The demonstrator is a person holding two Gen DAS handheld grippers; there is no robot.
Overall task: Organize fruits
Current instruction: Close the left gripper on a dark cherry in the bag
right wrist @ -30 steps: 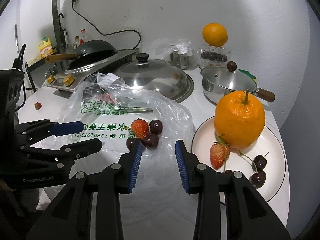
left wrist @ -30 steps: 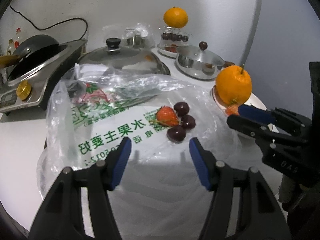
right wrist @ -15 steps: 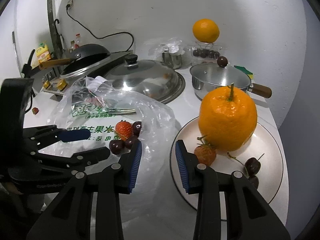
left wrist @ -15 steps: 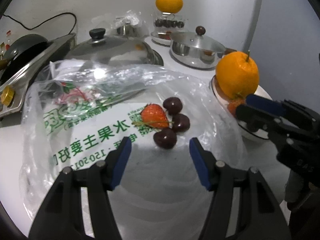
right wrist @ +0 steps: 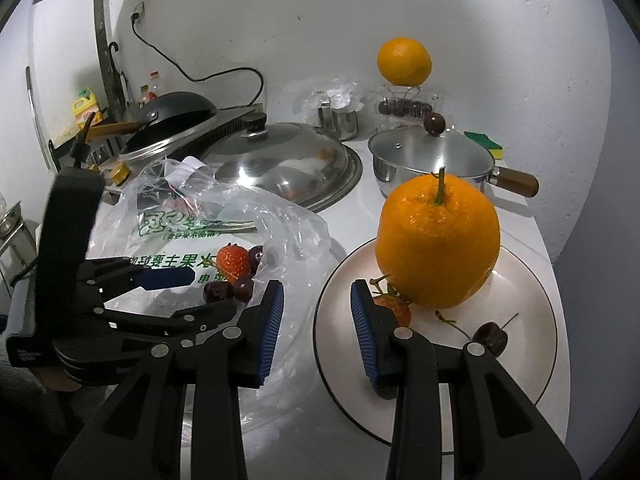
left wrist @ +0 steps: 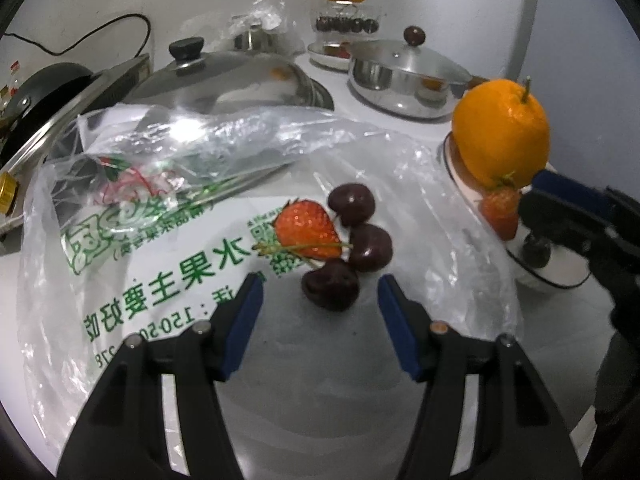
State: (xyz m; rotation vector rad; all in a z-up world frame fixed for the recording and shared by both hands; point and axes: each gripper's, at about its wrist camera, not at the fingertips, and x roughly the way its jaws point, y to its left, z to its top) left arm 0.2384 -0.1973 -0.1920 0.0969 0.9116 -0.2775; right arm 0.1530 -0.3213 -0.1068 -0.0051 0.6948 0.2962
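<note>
Counter [right wrist: 524,236] space in front of me carries a clear plastic bag [left wrist: 120,248] printed in green, lying flat on my left side, and a white plate [right wrist: 532,320] on my right. On the plate the big orange [right wrist: 438,240] stands upright, stem pointing up. One strawberry [right wrist: 394,308] lies touching its base, partly hidden behind my right tool's finger, and one dark cherry [right wrist: 490,338] sits near it, its stem slanting up to the right. I cannot tell whether more cherries lie on the plate.

On the bag I count one strawberry [left wrist: 306,228], its long axis slanted with the tip pointing up and left, and three cherries [left wrist: 370,248] bunched touching it on its right, the nearest one lying closest to my left tool.

My left tool [left wrist: 320,292] hovers just short of that nearest cherry, fingers spread wide and gripping nothing. My right tool [right wrist: 318,304] is likewise spread apart and empty, hanging over the plate's left rim, one finger over the bag's edge, the other over the plate.

A second orange [right wrist: 404,62] perches on a clear box at the wall.
</note>
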